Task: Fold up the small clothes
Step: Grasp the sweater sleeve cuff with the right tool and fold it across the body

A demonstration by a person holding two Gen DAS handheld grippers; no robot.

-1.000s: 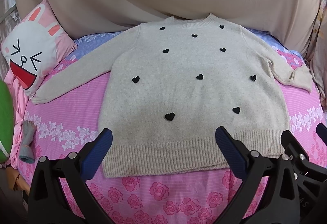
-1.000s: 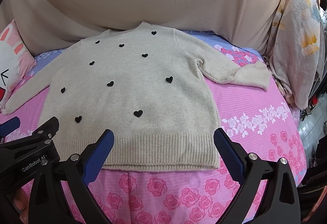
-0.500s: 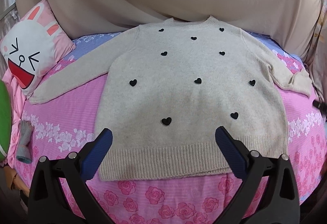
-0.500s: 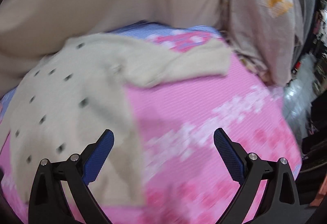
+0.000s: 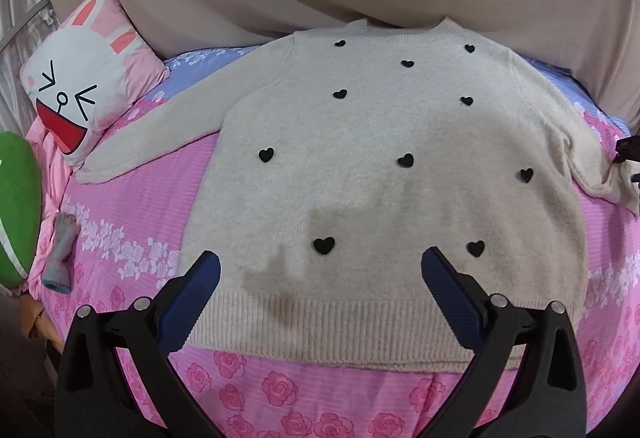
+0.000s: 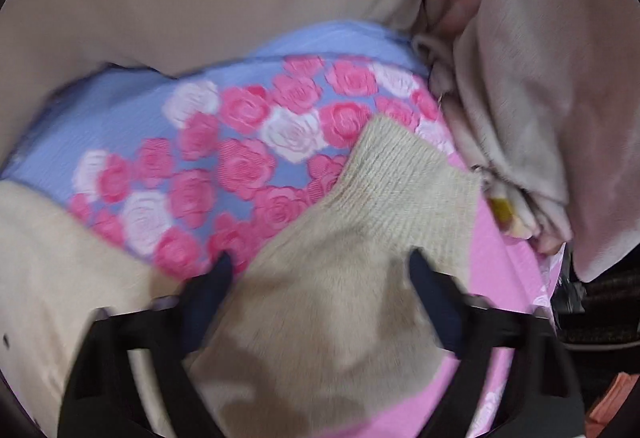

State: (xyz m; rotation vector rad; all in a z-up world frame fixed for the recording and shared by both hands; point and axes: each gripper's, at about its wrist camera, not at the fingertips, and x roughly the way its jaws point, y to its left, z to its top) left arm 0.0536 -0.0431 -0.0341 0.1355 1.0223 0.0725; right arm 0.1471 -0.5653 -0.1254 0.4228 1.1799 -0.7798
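While jaws close astride sleeve cuff point(image 6: 404, 178), right gripper point(image 6: 320, 270) points steeply down.

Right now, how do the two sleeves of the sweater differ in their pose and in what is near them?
The left sleeve lies stretched out flat, its cuff beside the rabbit pillow, with no gripper near it. The right sleeve has its ribbed cuff lying over the rose-patterned sheet, and the right gripper is closing its jaws around it, cloth between them; the pads do not press yet. Both are the same beige knit and rest on the bed.
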